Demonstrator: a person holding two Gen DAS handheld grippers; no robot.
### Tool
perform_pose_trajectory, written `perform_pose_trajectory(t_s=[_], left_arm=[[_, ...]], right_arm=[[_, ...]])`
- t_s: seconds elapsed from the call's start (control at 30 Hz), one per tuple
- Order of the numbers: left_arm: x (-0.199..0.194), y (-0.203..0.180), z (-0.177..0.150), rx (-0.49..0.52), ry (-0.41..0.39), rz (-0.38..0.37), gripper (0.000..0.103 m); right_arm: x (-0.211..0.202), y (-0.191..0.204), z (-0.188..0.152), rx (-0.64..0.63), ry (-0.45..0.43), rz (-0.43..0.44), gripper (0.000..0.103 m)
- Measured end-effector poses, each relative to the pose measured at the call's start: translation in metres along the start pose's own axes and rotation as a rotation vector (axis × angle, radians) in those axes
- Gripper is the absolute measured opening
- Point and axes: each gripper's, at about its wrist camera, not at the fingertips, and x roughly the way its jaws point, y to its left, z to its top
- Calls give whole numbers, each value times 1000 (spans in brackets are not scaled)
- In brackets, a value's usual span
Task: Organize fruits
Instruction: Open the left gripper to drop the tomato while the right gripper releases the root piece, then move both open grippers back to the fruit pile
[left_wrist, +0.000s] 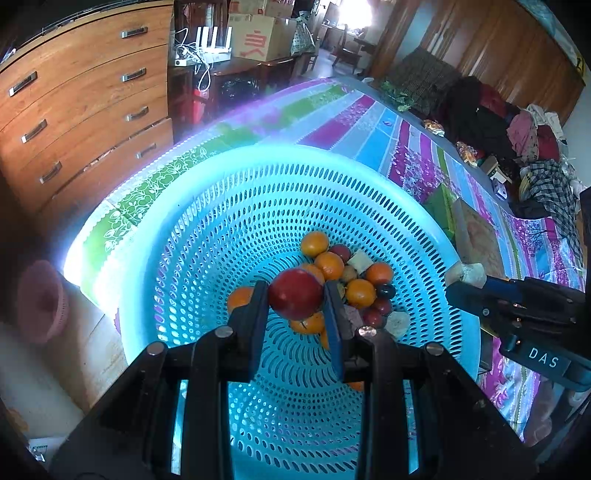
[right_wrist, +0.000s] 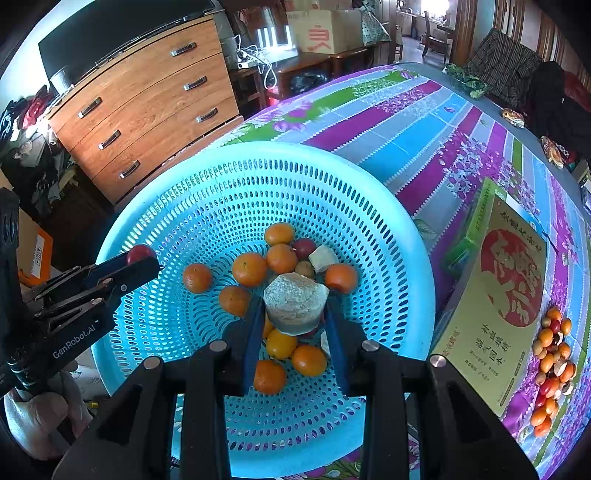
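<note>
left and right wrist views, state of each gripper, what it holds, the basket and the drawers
left gripper: shut on the round red fruit, held above the basket
right gripper: shut on the pale grey-white cut chunk
round blue perforated plastic basket: holds small orange citrus fruits, partly filled
wooden chest of drawers: top drawers closed, lowest one slightly ajar

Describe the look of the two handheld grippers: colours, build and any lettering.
Both are black, angular linkage frames with round silver pivot pins and flat blue finger pads. The left gripper carries white "GenRobot.AI" lettering along its side, seen from the right wrist camera. The right gripper shows white "DAS" on a black-and-blue body, seen from the left wrist camera.
</note>
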Motion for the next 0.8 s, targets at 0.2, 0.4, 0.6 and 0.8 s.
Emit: perform_pose_trajectory(t_s=[0.2,0.4,0.6,0.8], left_arm=[[2,0,0,2,3,10,30],[5,1,-1,-3,17,16,49],[3,0,0,-5,4,36,74],[6,5,-1,-29,16,50,76]], right_arm=[[2,0,0,1,5,5,36],[6,0,-1,4,11,13,37],[3,-2,0,16,-3,14,46],[-2,-4,-2,29,-30,15,47]])
